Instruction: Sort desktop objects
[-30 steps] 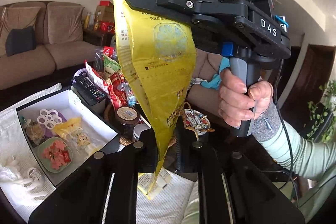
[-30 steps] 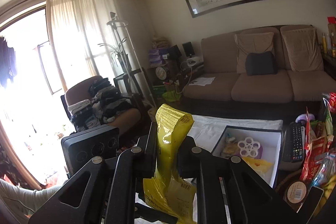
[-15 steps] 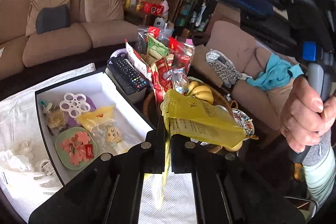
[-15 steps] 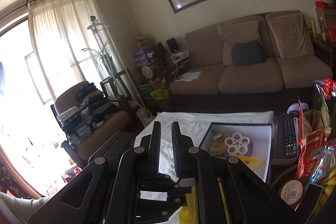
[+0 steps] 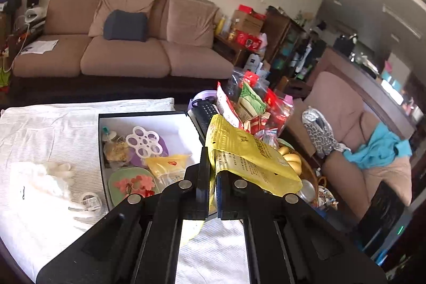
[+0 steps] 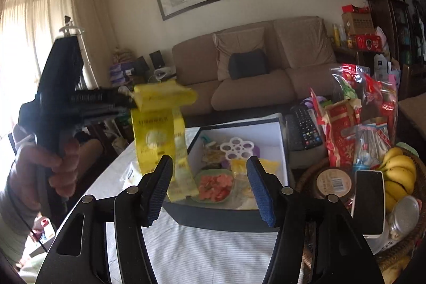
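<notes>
My left gripper (image 5: pixel 213 164) is shut on a yellow snack bag (image 5: pixel 247 159), which flops over to the right above the table. In the right wrist view the same bag (image 6: pixel 157 135) hangs from the left gripper (image 6: pixel 133 100) at the left, above the near left corner of the open box (image 6: pixel 282 135). My right gripper (image 6: pixel 210 182) is open and empty, facing the box. The box (image 5: pixel 149 119) holds a white flower-shaped holder (image 5: pixel 143 141), a green dish of pink pieces (image 5: pixel 133 181) and small packets.
A white striped cloth (image 5: pixel 53 129) covers the table. A remote (image 6: pixel 303 124) lies behind the box. A wicker basket (image 6: pixel 407 244) at right holds bananas (image 6: pixel 396 169), a phone (image 6: pixel 368 201), jars and red snack bags (image 6: pixel 346 124). White gloves (image 5: pixel 48 177) lie on the cloth.
My right gripper let go of the yellow bag, opened and drew back. The left gripper swung the bag down and toward the box, and the bag folded over.
</notes>
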Motion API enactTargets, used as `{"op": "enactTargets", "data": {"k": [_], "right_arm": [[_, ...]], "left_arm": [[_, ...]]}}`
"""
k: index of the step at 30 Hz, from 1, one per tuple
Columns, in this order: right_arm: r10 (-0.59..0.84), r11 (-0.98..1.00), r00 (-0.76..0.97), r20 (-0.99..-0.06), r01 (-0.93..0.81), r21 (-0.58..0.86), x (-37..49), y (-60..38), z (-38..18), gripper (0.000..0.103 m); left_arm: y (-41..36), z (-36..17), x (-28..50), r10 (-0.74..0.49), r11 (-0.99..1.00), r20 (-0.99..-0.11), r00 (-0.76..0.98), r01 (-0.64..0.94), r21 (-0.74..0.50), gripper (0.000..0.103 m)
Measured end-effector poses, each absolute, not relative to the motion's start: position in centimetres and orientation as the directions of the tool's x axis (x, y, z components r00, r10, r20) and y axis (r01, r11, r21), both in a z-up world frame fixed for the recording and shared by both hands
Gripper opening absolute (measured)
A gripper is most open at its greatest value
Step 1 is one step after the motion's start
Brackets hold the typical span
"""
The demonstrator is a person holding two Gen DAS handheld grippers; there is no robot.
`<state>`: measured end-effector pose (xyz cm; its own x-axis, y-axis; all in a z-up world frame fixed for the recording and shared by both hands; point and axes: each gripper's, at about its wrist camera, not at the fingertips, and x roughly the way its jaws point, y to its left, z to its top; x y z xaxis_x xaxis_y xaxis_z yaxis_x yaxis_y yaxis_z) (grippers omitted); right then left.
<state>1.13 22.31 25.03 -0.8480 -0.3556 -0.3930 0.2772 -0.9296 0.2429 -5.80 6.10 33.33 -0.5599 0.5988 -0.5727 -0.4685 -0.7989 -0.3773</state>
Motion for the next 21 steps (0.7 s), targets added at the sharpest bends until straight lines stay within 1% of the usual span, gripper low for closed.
{"op": "enactTargets", "data": {"k": [2, 4, 8, 11, 13, 17, 19, 21], "right_arm": [[-0.347, -0.934, -0.855, -0.385, 0.279, 0.221, 0.6, 19.8, 24.9, 0.067], [-0.374, -0.923, -0.858, -0.353, 0.305, 0.235, -0.1, 18.4, 25.2, 0.068], [-0.45, -0.879, -0.852, -0.267, 0.37, 0.302, -0.6, 18.3, 26.4, 0.081], [-0.497, -0.845, -0.842, -0.21, 0.414, 0.338, 0.0, 20.0, 27.7, 0.082], [-0.52, -0.819, -0.841, -0.151, 0.44, 0.367, 0.8, 22.3, 28.6, 0.082], [-0.61, -0.685, -0.792, -0.024, 0.512, 0.518, 1.8, 28.3, 30.4, 0.083], [-0.624, -0.645, -0.781, 0.029, 0.535, 0.546, 2.0, 30.9, 31.4, 0.083], [-0.644, -0.629, -0.764, 0.04, 0.559, 0.54, 1.8, 32.4, 32.5, 0.083]], "left_arm": [[5.8, 34.3, -5.8, 0.622, -0.782, -0.569, -0.537, -0.465, -0.415, 0.003], [5.7, 35.5, -5.3, 0.623, -0.781, -0.556, -0.549, -0.478, -0.403, 0.003], [5.3, 37.1, -4.7, 0.664, -0.746, -0.524, -0.533, -0.521, -0.415, 0.003], [5.5, 37.8, -4.5, 0.687, -0.723, -0.51, -0.518, -0.56, -0.404, 0.003], [5.7, 37.9, -4.5, 0.713, -0.696, -0.492, -0.5, -0.591, -0.408, 0.003], [6.6, 37.6, -4.2, 0.753, -0.651, -0.46, -0.471, -0.635, -0.416, 0.003], [6.9, 37.4, -4.2, 0.775, -0.623, -0.452, -0.441, -0.655, -0.428, 0.003], [7.3, 37.2, -4.1, 0.782, -0.611, -0.451, -0.43, -0.669, -0.423, 0.003]]}}
